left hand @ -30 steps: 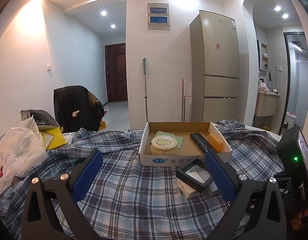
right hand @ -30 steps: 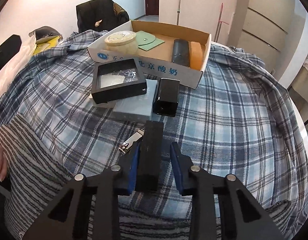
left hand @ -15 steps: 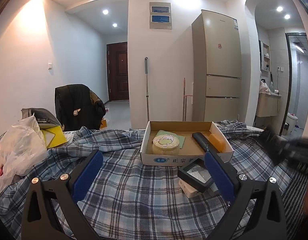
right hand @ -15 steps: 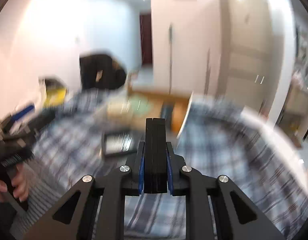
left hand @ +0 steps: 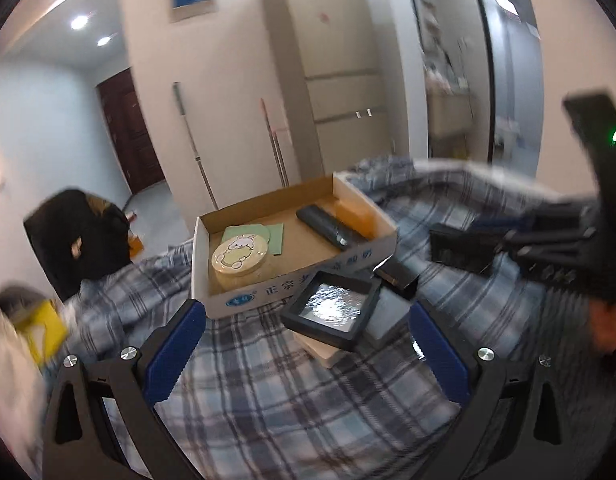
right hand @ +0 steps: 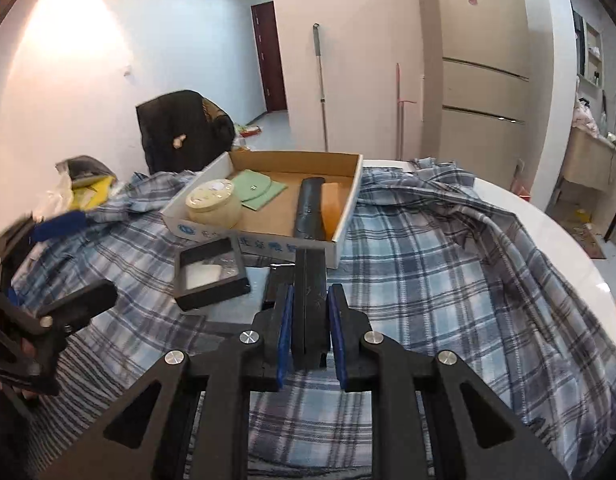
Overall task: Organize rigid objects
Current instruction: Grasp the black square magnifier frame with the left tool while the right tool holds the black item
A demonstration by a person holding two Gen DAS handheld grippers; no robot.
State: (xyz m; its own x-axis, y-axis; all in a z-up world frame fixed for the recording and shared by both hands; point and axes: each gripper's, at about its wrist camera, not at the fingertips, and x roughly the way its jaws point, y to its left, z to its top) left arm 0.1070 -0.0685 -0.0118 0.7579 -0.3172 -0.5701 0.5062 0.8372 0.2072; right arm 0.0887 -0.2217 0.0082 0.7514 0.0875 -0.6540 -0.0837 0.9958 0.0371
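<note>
R tool (right hand: 309, 334) angled down, clamping black box (right hand: 309, 300); L tool (left hand: 304, 354) spread wide (blurry, prob. empty).

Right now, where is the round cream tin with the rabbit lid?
The round tin sits in the near-left corner of the cardboard box, beside the green card; in the right wrist view it's left of the black case.

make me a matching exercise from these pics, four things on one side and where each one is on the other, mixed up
Things:
1. round tin
2. slim black box
3. black frame
4. orange block

Places:
A. clamped in the right tongs
B. on the plaid cloth, in front of the cardboard box
C. near left corner of the cardboard box
D. inside the cardboard box, against its right wall

Pairs: 1-C, 2-A, 3-B, 4-D
</note>
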